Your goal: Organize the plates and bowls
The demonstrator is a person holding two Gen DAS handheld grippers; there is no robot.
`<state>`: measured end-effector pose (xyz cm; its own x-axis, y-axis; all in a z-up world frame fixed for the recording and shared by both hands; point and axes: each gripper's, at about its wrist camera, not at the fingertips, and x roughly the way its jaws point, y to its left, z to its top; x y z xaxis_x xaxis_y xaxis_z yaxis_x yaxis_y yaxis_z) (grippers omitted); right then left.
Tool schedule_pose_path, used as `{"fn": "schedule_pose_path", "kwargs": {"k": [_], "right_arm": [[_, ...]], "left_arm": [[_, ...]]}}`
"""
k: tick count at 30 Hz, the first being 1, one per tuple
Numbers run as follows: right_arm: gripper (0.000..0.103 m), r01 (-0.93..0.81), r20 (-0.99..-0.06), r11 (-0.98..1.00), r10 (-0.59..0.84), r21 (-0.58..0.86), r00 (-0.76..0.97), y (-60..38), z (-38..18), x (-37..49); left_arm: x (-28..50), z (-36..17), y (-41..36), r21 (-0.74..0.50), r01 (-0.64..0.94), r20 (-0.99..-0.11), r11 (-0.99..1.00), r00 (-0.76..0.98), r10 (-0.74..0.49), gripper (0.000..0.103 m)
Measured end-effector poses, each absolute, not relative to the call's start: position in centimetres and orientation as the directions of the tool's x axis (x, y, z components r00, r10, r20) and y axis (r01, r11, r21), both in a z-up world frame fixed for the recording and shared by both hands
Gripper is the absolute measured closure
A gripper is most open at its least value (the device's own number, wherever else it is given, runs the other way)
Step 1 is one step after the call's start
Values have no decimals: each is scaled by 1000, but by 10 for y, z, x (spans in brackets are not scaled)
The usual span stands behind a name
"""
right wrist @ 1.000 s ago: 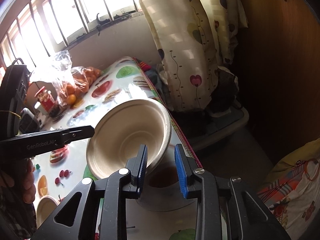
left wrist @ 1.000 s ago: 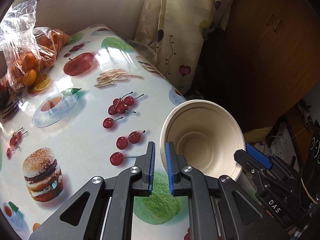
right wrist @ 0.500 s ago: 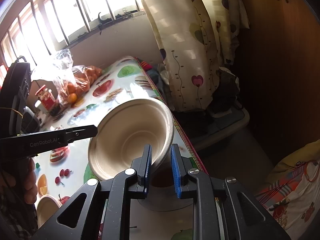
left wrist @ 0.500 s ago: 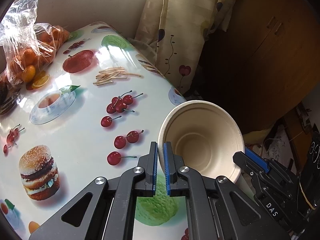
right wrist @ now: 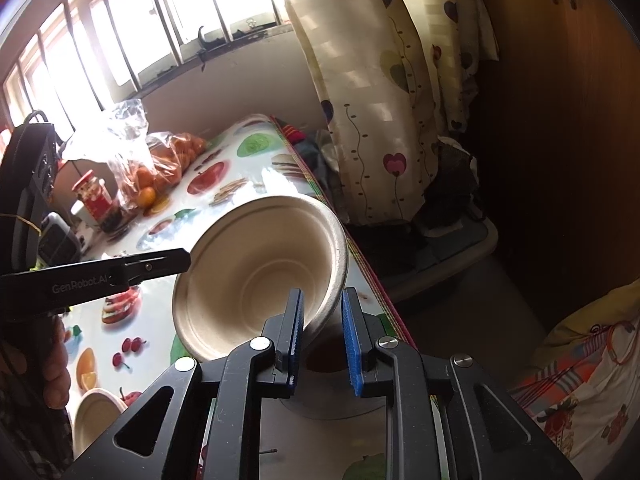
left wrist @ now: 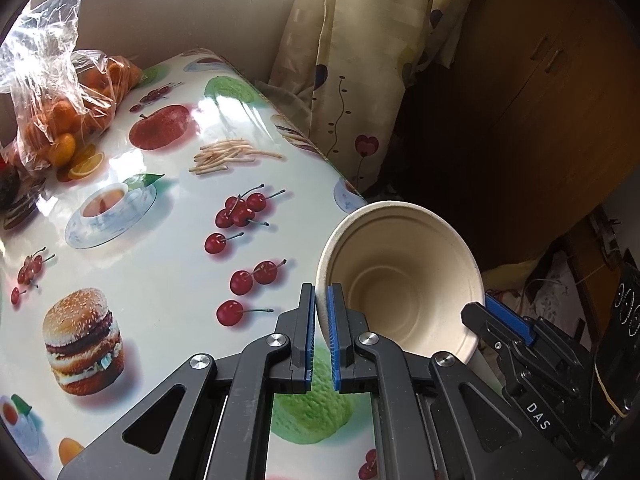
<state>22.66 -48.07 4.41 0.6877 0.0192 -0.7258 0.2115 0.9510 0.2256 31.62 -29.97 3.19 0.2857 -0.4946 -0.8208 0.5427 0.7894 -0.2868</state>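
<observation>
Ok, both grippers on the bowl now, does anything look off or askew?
The paper bowl is tipped steeply on its side at the table's edge, pinched by opposite rims between the left gripper and right gripper. No spill or damage shows.

- We see open tablecloth [left wrist: 168,280] from 7 to 10 o'clock of the tilted bowl [left wrist: 400,280] in the left wrist view; nothing stands there.
- At 10 o'clock, far back, the bag of oranges [left wrist: 60,120] blocks that corner.
- At 12 o'clock the curtain [left wrist: 360,60] hangs just past the table edge.
- From 1 to 3 o'clock a dark cabinet [left wrist: 540,100] stands beyond a gap of floor.
- In the right wrist view, a red-lidded jar [right wrist: 94,196] and clutter crowd 10 o'clock; a second bowl [right wrist: 94,412] sits at 8 o'clock.
</observation>
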Motion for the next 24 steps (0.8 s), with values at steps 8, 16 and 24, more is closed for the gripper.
{"fn": "schedule_pose_path", "kwargs": {"k": [8, 16, 24], "right_arm": [[84, 201, -717, 953, 22, 225, 697, -476, 50, 219], [84, 186, -705, 957, 26, 223, 709, -469, 60, 211], [84, 167, -691, 960, 36, 224, 722, -458, 67, 198]], "left_arm": [[310, 40, -292, -285, 548, -811, 787, 300, -502, 97], [300, 49, -283, -283, 551, -801, 785, 315, -509, 97], [287, 58, -271, -271, 553, -793, 787, 336, -509, 97]]}}
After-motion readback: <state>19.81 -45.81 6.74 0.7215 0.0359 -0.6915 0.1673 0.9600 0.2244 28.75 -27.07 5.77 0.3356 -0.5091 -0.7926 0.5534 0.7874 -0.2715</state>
